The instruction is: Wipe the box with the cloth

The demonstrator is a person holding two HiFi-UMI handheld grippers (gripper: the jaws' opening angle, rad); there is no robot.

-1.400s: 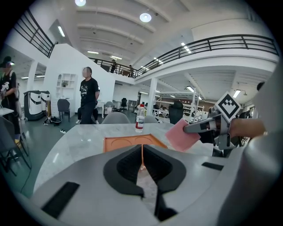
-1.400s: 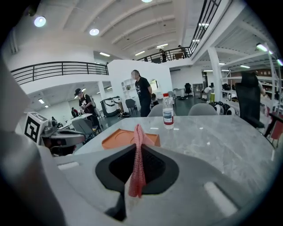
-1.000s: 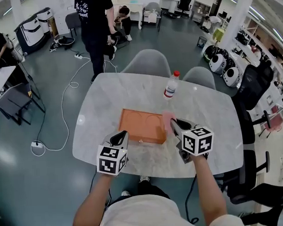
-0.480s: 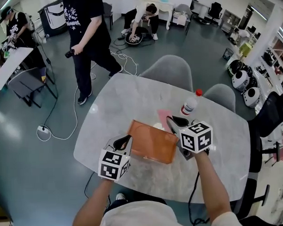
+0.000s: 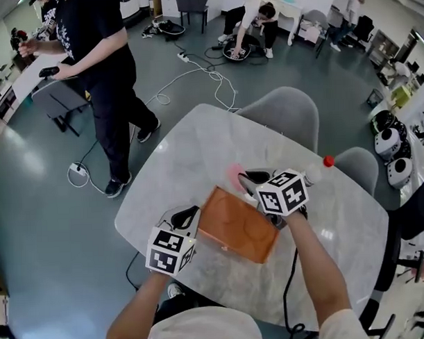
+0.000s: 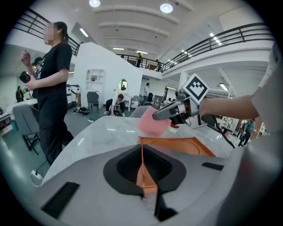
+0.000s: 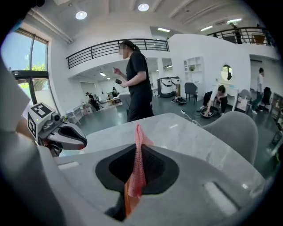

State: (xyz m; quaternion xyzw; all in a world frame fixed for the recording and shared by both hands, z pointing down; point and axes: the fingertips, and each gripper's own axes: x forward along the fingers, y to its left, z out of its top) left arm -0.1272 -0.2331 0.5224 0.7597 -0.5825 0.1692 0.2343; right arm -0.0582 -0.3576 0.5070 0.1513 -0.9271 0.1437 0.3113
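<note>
A flat orange box [image 5: 238,228] lies on the white marble table [image 5: 197,148]. My left gripper [image 5: 189,217] is shut on the box's near left edge; in the left gripper view the orange rim [image 6: 143,171] sits pinched between the jaws. My right gripper [image 5: 249,178] is shut on a pink cloth [image 5: 236,174] that it holds at the box's far edge. In the right gripper view the cloth [image 7: 138,161] stands upright between the jaws, with the left gripper [image 7: 66,136] at the left. The left gripper view shows the cloth [image 6: 153,125] hanging just above the box's far rim.
A plastic bottle [image 5: 317,170] with a red cap stands to the right of my right gripper. Two grey chairs [image 5: 285,115] are at the table's far side. A person in black [image 5: 97,72] stands on the floor to the left. Cables [image 5: 195,75] lie on the floor.
The head view has swung, so the table and box sit turned in the frame. My right gripper has carried the cloth to the box's far edge. The person in black walked left.
</note>
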